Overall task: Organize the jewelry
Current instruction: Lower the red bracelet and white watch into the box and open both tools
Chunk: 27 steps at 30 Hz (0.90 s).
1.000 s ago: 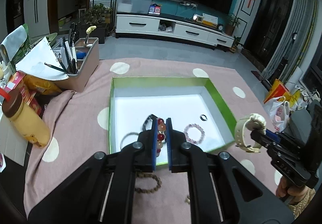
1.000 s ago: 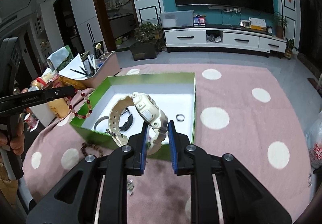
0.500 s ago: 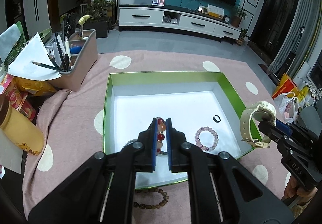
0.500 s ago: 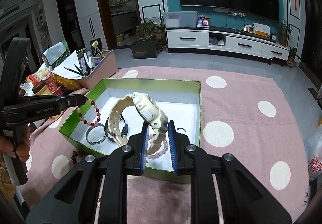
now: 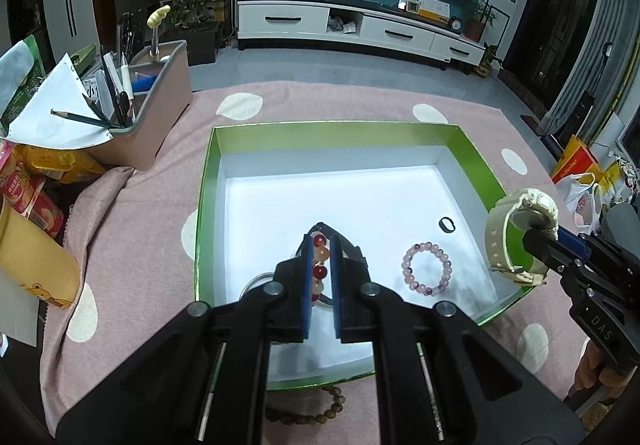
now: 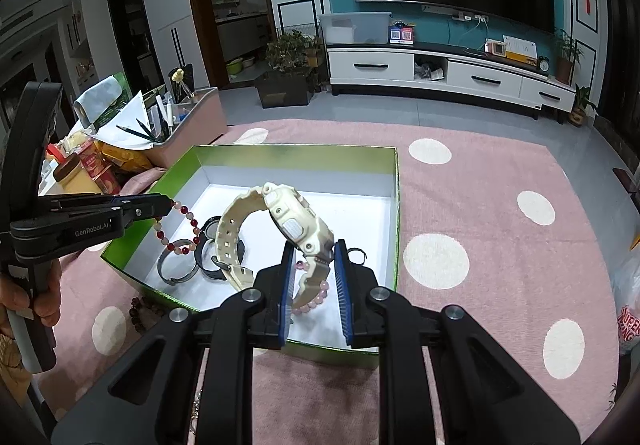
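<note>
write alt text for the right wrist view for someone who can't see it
The right gripper is shut on a cream watch above an open green box on a pink dotted cloth. At left, the left gripper dangles a red bead bracelet over the box, which already holds a dark bangle.

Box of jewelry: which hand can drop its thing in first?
Probably left. The left gripper holds the red bead bracelet well over the box floor; the right gripper holds the cream watch nearer the rim.

Teal wall (image 6: 440, 25), white TV cabinet (image 6: 448, 75)
</note>
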{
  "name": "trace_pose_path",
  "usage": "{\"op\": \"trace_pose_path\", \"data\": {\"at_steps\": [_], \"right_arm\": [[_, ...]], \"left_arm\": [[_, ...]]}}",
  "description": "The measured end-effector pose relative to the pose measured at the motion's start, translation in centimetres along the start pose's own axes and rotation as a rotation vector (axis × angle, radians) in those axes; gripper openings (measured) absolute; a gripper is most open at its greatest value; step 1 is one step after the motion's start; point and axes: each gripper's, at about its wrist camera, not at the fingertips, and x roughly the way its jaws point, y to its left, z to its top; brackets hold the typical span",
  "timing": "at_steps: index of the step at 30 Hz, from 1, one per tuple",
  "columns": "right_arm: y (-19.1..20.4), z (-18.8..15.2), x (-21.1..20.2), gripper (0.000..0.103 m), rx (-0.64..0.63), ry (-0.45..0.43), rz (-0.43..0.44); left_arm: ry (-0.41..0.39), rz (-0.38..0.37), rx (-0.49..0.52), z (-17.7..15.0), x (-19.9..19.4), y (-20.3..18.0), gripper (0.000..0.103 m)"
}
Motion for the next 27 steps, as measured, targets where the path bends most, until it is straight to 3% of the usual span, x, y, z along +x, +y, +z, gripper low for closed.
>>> {"op": "trace_pose_path", "data": {"at_steps": [21, 27], "right_arm": [[-0.2, -0.1, 1.7, 0.020, 0.000, 0.037, -0.020], [-0.2, -0.1, 1.7, 0.027, 0.008, 0.032, -0.020]], "left_arm": [[0.028, 0.023, 0.008, -0.1, 1.6, 0.2, 0.008], [0.031, 0.024, 0.012, -0.2, 1.7, 0.1, 0.008]]}}
